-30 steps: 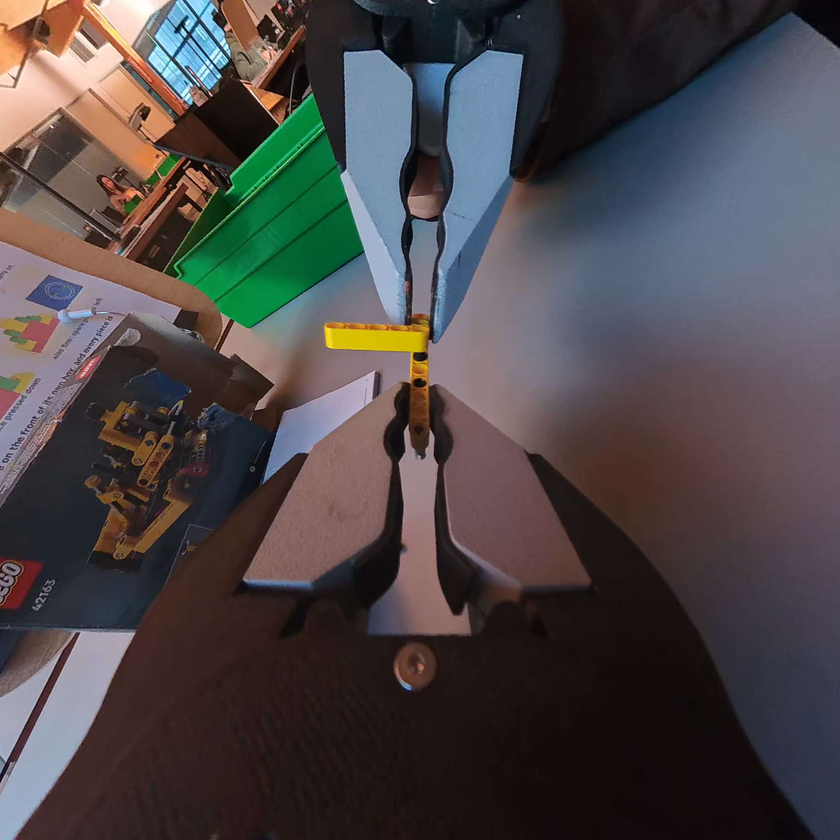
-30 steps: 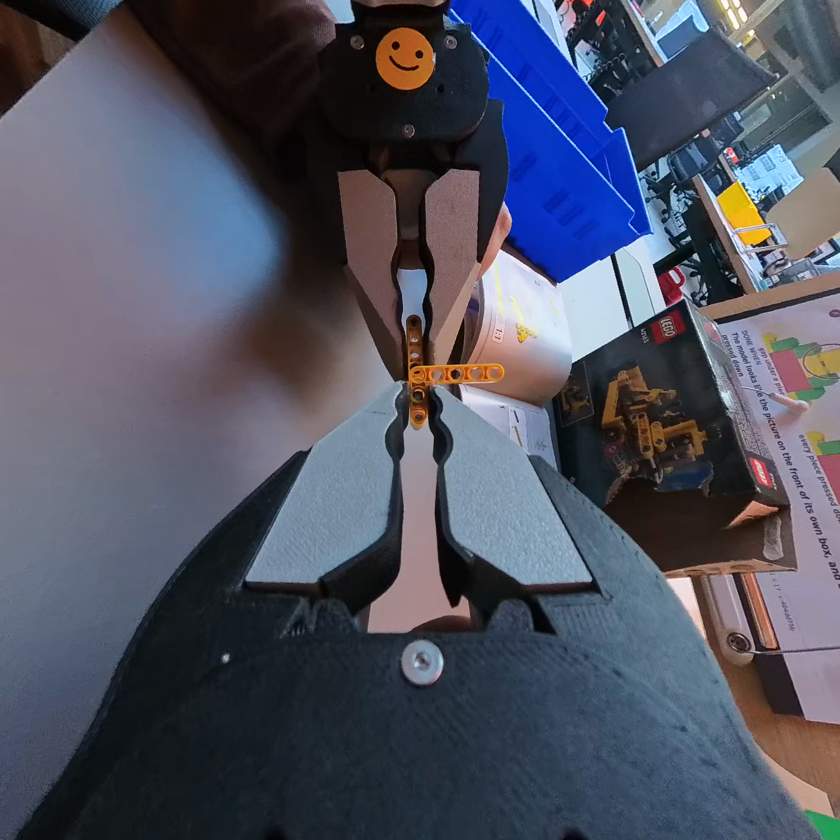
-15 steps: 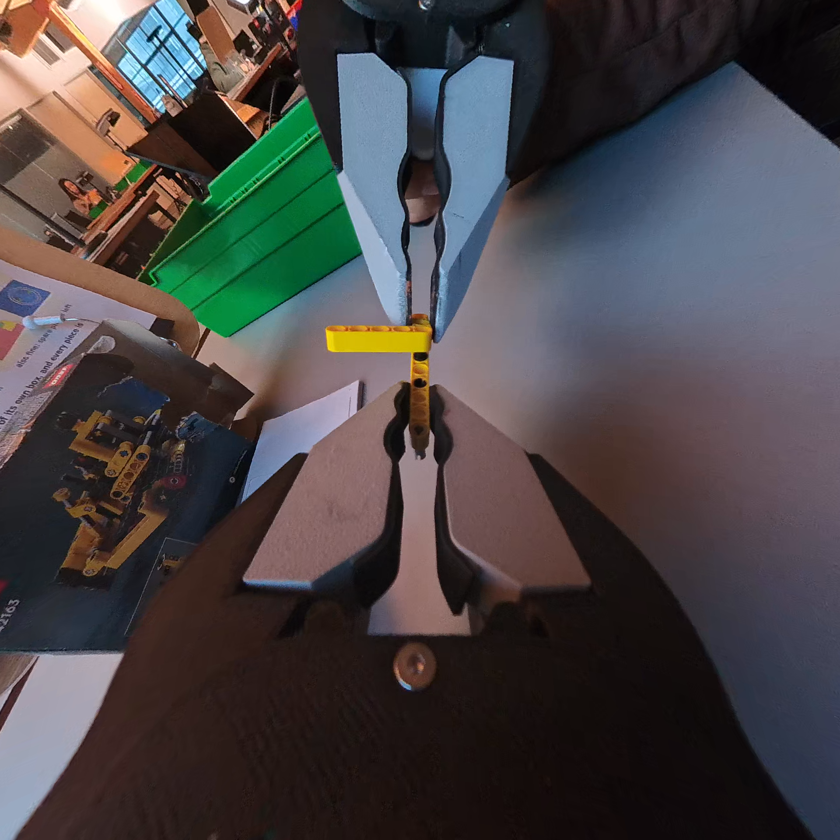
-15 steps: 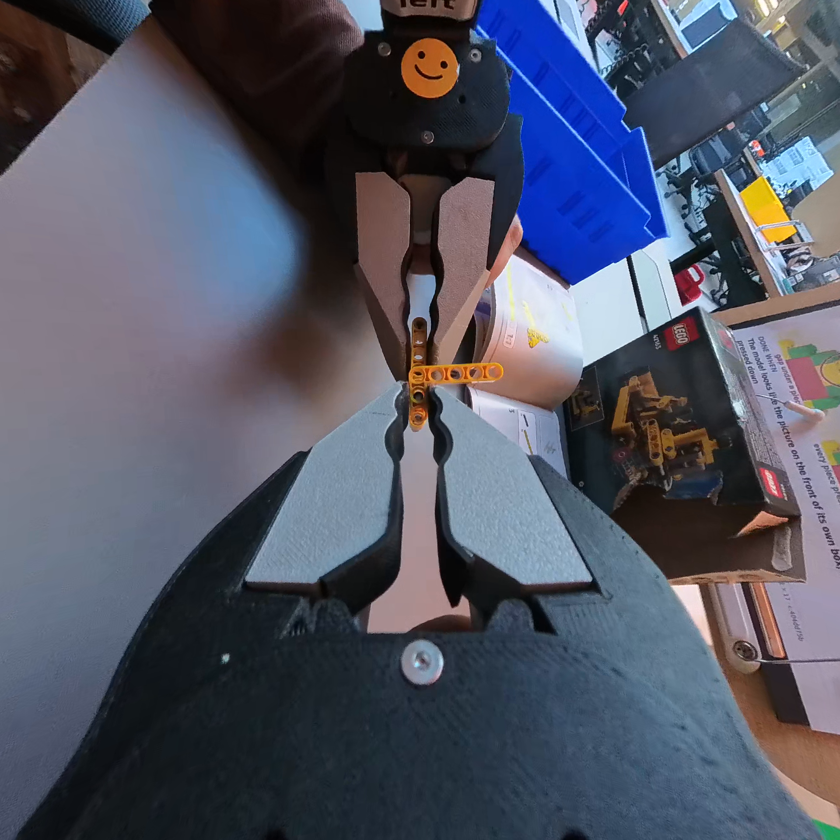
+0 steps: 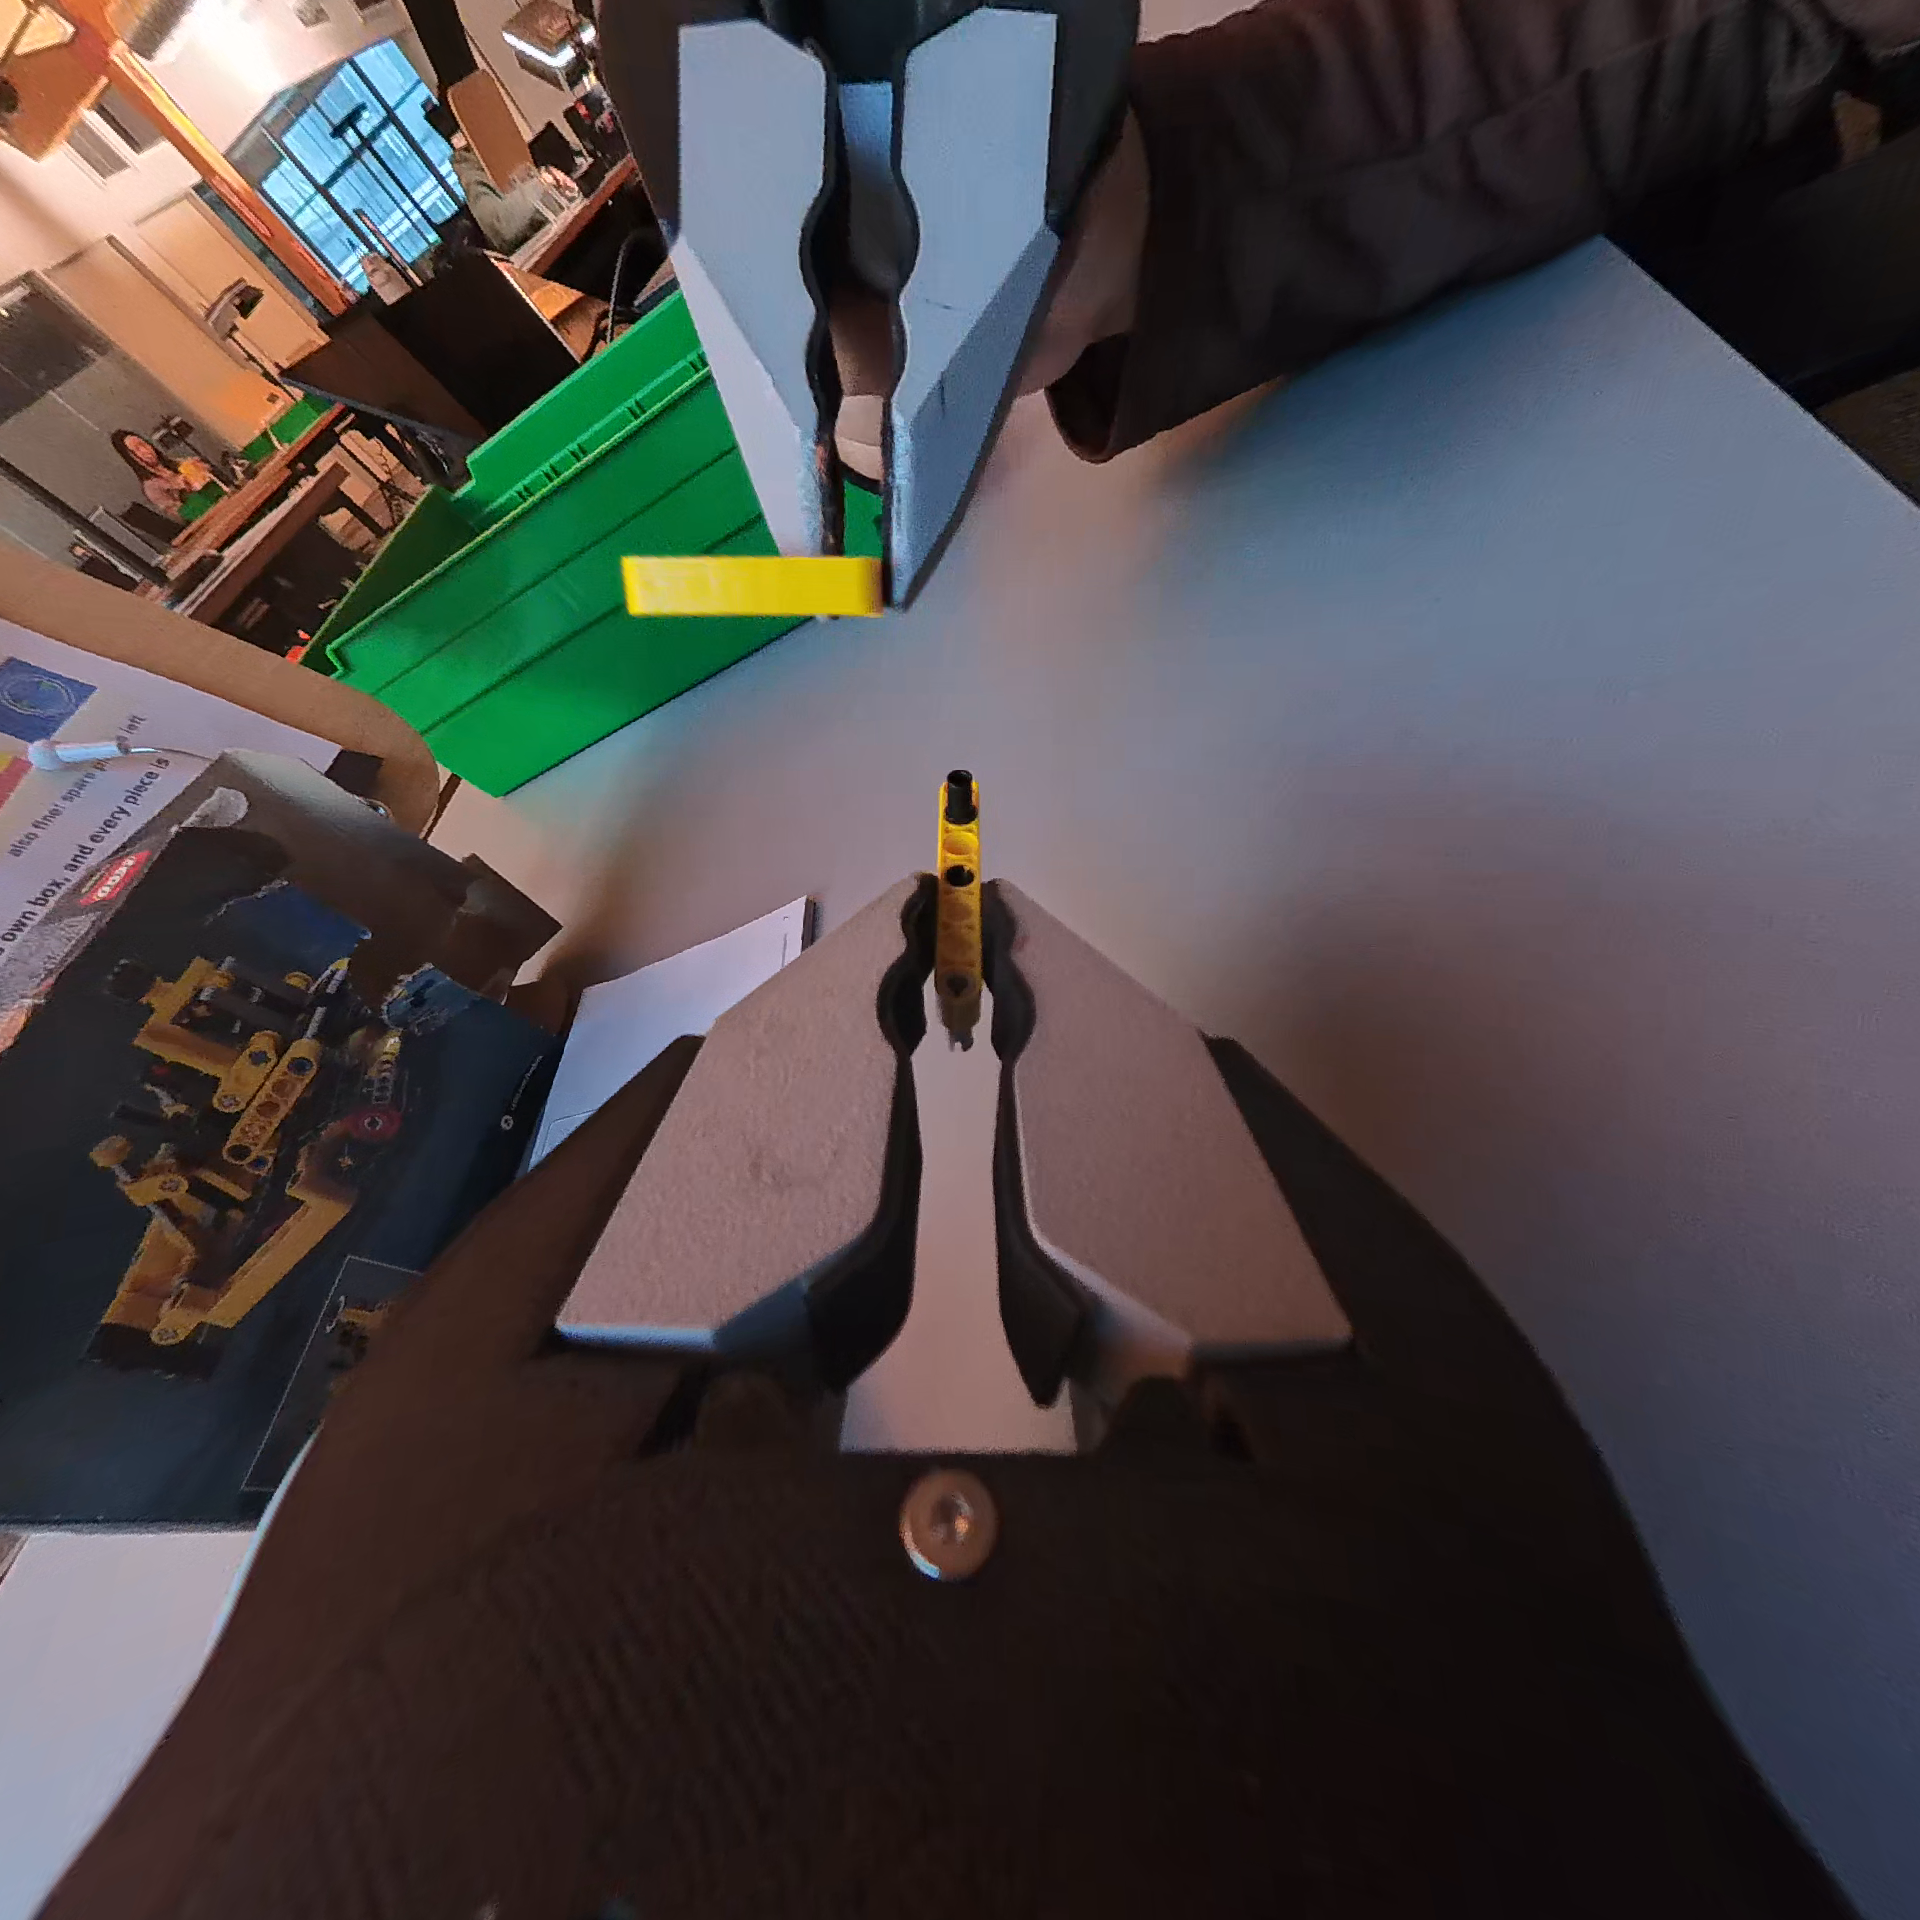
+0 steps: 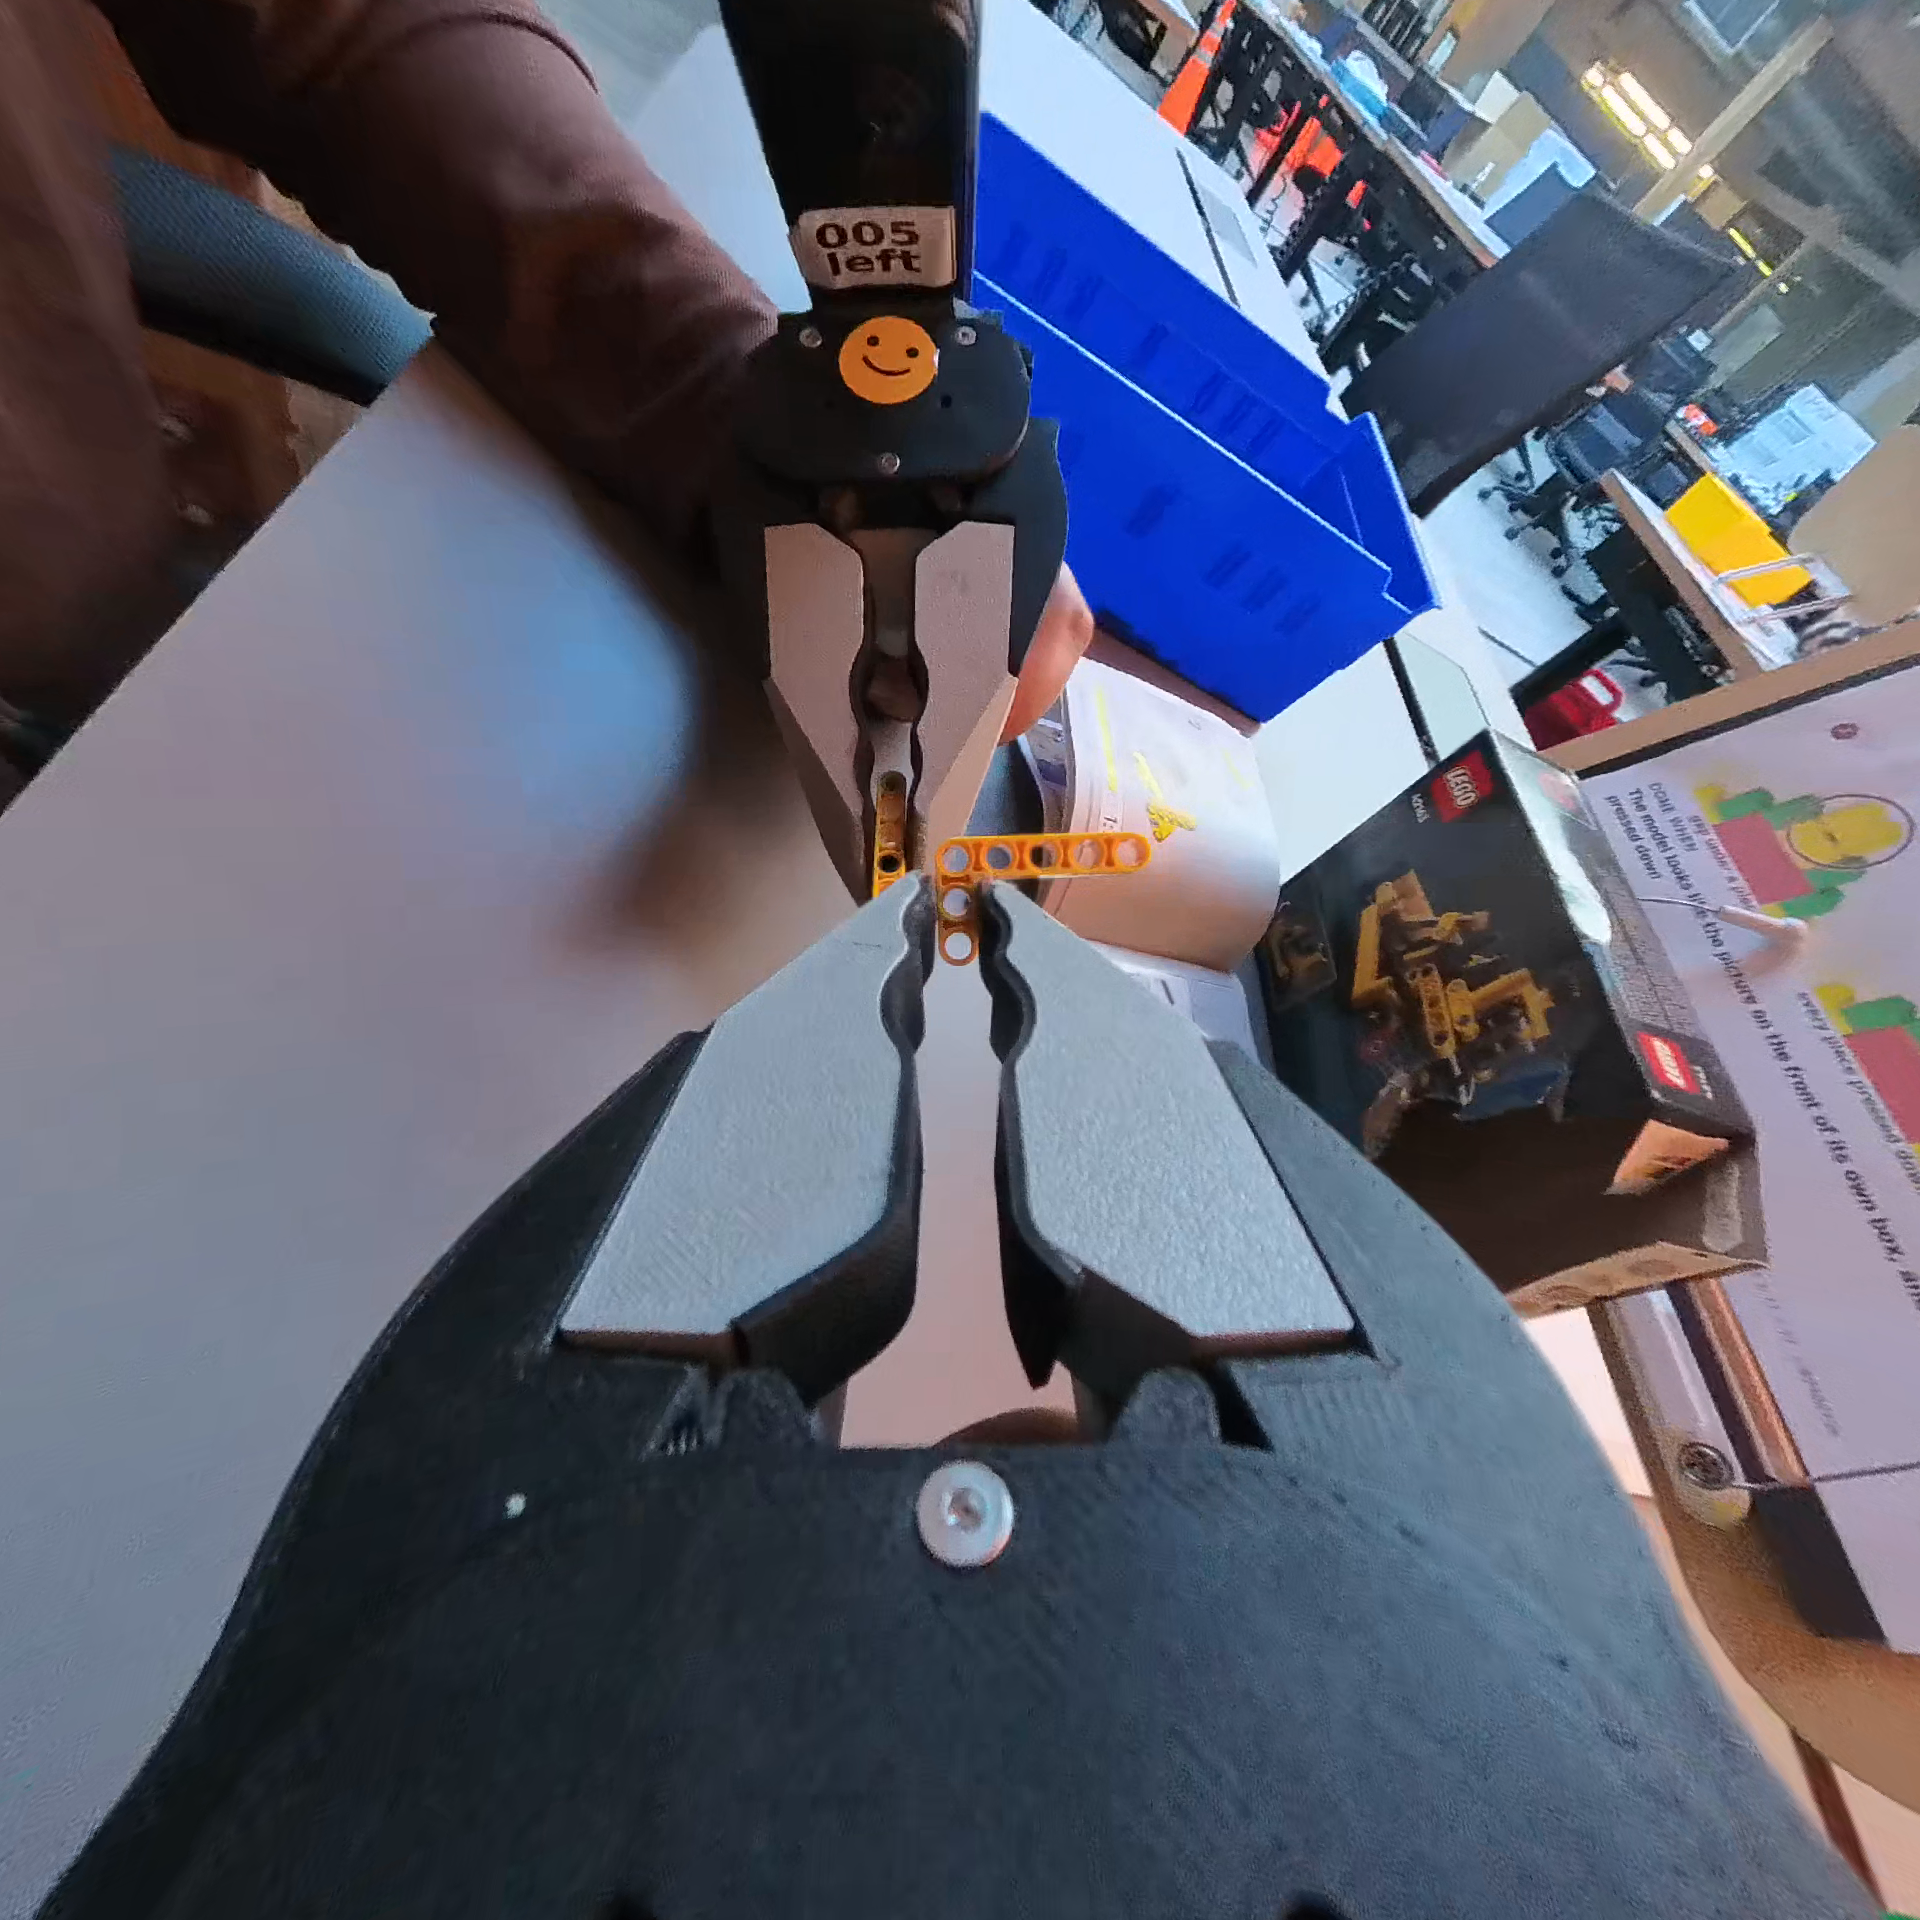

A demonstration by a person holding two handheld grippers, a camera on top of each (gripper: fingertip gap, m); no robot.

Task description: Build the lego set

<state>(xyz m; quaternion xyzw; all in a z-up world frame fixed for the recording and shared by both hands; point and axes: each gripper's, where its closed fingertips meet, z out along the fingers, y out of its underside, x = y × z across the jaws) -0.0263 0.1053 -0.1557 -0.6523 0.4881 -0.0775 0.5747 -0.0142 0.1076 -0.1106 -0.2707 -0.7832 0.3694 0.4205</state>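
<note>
Grey table (image 5: 1455,727), L-beam (image 6: 1039,857) & straight beam (image 5: 958,914) now pulled apart, both jaws clamped on theirs.

Grey wedge-shaped fingers (image 6: 769,1132) are mounted on black textured bodies, each fastened by a silver screw (image 6: 964,1525); dark brown sleeves (image 5: 1455,187) are worn.

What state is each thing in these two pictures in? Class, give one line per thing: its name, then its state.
Left tongs: shut on the straight yellow beam.
Right tongs: shut on the L-shaped yellow beam.
Straight yellow beam: held off the table, black pin at its tip, apart from the other beam.
L-shaped yellow beam: held off the table, long arm sticking sideways.
Lego box: lying on its side, end flap torn open.
Green bin: resting on the table.
</note>
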